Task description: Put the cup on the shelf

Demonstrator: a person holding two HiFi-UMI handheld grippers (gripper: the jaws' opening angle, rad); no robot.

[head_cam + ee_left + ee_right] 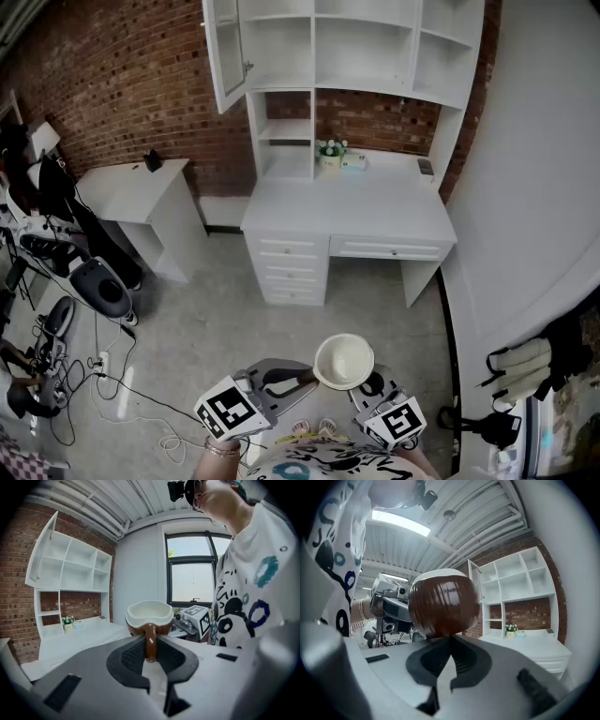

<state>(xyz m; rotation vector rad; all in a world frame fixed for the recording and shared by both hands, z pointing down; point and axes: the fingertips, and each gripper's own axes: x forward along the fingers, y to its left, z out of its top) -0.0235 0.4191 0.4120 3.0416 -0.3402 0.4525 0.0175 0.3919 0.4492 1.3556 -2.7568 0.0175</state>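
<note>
Left tongs [150, 654] are clamped on the handle of the brown cup [150, 615], holding it upright with its white inside showing. Right tongs [450, 641] are drawn together, tips up against the cup's underside. It hangs well short of the white counter [347, 214] and shelf [366, 52]

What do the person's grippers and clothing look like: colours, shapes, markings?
Left gripper and right gripper: broad grey jaws with black ribbed pads. Each carries a white cube with black square markers. The person wears a white shirt printed in black and teal, and a bracelet.
</note>
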